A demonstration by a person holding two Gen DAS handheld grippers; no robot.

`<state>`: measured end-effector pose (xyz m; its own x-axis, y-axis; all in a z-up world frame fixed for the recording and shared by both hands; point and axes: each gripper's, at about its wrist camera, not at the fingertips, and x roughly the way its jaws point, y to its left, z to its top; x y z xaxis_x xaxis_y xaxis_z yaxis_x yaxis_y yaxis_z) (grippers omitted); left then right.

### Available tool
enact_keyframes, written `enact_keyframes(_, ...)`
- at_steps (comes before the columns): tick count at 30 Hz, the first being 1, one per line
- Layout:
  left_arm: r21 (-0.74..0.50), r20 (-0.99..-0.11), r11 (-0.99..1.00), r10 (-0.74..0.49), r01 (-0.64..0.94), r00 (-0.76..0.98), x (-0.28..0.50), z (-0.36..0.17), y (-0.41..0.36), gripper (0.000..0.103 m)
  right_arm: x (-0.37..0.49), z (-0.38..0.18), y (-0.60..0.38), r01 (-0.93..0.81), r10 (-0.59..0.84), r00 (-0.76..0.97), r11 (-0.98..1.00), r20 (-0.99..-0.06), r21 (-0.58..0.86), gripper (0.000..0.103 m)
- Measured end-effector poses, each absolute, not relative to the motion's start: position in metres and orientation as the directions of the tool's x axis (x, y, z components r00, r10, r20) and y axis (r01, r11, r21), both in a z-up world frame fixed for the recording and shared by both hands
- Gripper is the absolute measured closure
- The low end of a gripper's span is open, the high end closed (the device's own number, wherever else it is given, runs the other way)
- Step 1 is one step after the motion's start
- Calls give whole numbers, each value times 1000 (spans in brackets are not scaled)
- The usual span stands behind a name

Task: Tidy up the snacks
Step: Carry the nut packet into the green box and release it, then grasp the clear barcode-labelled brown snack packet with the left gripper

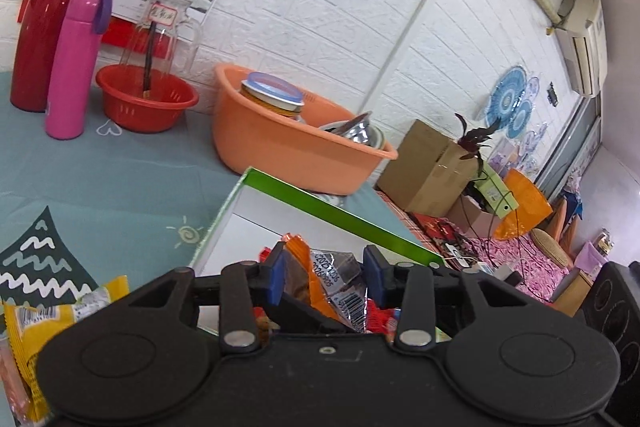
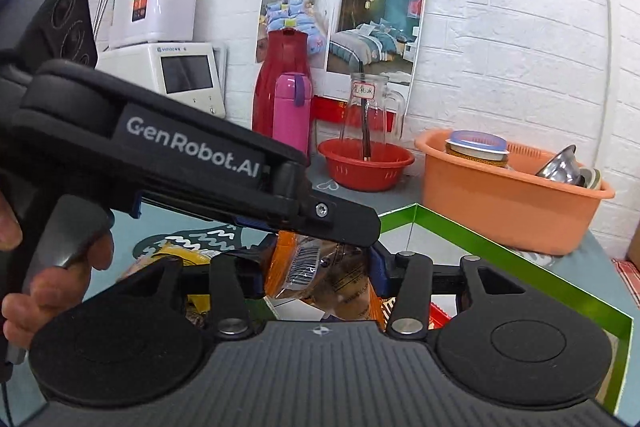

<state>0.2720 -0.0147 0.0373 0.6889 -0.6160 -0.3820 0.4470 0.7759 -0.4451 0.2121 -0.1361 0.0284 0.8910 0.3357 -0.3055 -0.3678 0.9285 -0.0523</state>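
Red flask (image 1: 56, 15): one, upright at the far left of the counter (image 1: 120, 179), by the wall.
Pink bottle (image 1: 76, 63): one, upright, just in front of the red flask.
Red basin (image 1: 146, 99): one, right of the pink bottle; a glass jar (image 1: 160, 35) stands in it.
Orange basin (image 1: 288, 143): one, further right, holding a lidded tub (image 1: 272, 95) and metal ware; it stands just behind the green-rimmed box (image 1: 340, 219).
Yellow packet (image 1: 44, 323): one, lying on the counter at the near left, outside the box.
Left gripper (image 1: 324, 283): jaws apart; an orange snack packet (image 1: 320, 275) sits between them, over the box; contact with the right pad cannot be told.
Right gripper (image 2: 320, 275): jaws apart around an orange packet (image 2: 316, 267), apparently the same one, above the box interior; whether the pads press on it cannot be told.
Obstruction: in the right wrist view the left gripper body crosses just above the right jaws, with the person's hand (image 2: 44, 267) on its handle.
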Motion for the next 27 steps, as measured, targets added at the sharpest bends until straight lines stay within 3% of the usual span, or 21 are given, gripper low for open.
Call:
enact_keyframes(2,-438,-397,797,-587,416,706,276,33,-13,23,219,23,-131,-366,325,891,927,-318,-78,18)
enact_keyframes(3,-434,-403,812,-562,390,723,276,32,-11,0,225,19,-128,-370,317,880,924,-354,-94,12)
enact_keyframes(5,-417,-389,840,-509,346,768,268,31,-5,0,230,14,-126,-355,280,866,927,-415,-116,0)
enact_keyframes(13,-408,-372,841,-509,356,776,231,49,6,0,178,36,-154,-302,261,887,952,-381,-50,0)
enact_keyframes(21,-412,-408,849,-496,330,766,171,53,11,0,116,46,-166,-363,380,842,924,-383,120,0)
enact_keyframes(27,-399,-436,853,-499,336,749,151,35,10,0,75,26,-163,-405,434,820,900,-373,159,0)
